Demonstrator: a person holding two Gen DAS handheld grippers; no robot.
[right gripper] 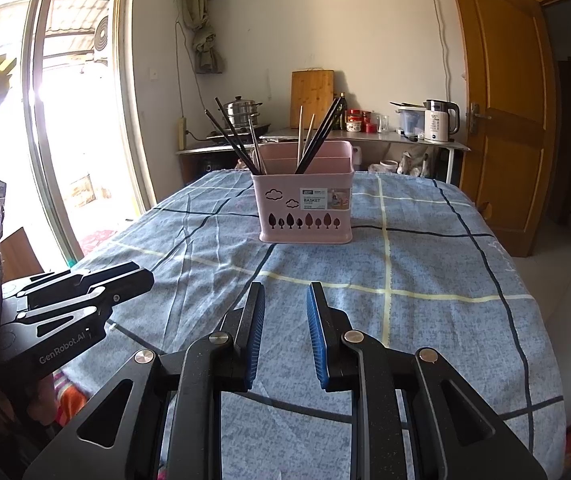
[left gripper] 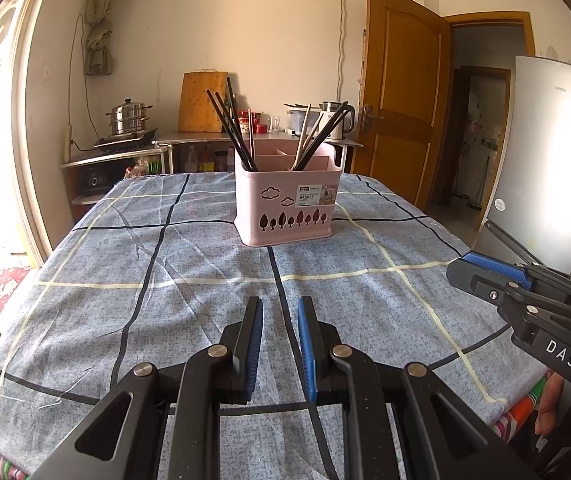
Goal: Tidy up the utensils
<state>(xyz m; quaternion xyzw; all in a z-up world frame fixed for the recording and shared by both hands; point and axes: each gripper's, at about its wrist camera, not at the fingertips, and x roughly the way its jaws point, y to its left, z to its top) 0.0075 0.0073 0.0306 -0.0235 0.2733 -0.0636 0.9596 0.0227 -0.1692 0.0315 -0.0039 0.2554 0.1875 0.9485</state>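
Left wrist | chopsticks [left gripper: 229, 128] stand leaning in pink basket [left gripper: 285, 204]

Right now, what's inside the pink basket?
Chopsticks stand in the pink basket: dark chopsticks on the left, pale chopsticks with more dark ones on the right. Dividers split it. Its walls hide the bottom.

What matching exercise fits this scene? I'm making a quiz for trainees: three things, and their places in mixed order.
Things:
1. black chopsticks
2. electric kettle
3. pink utensil basket

Places:
A. on the checked tablecloth
B. on the counter by the wooden door
C. standing slanted in the basket's compartments

Pairs: 1-C, 2-B, 3-A
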